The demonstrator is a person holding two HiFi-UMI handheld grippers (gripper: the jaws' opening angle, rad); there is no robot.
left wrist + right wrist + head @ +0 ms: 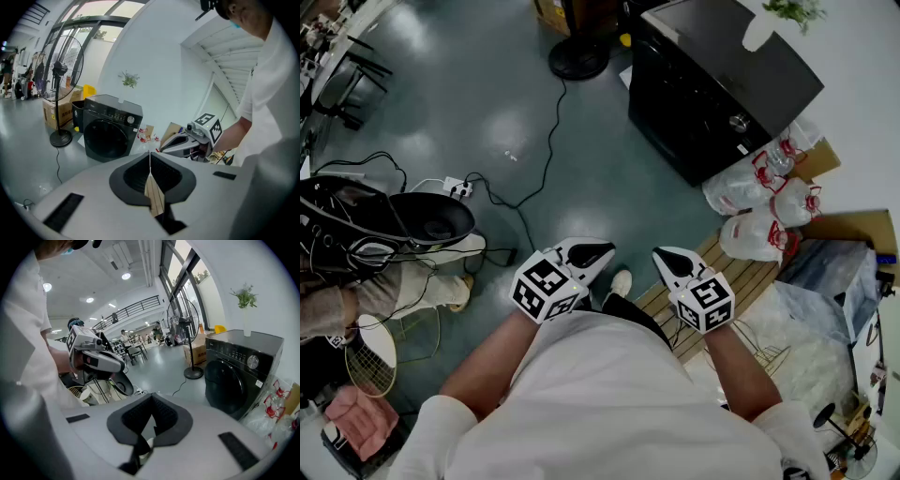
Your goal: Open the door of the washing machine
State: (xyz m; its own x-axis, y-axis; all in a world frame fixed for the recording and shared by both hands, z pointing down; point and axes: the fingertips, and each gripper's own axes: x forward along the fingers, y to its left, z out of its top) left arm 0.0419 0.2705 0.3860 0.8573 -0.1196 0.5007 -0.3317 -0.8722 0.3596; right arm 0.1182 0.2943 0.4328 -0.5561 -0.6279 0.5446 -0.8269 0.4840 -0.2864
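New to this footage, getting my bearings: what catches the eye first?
A black washing machine stands at upper right by the white wall, its round door closed. Nearer the person, the left tool and right tool are held side by side above the floor, both shut and empty.

Holds the left gripper and the right gripper side by side, near, above a grey floor. Faces a black washing machine far right, with bagged water bottles beside it and a fan base to its left.
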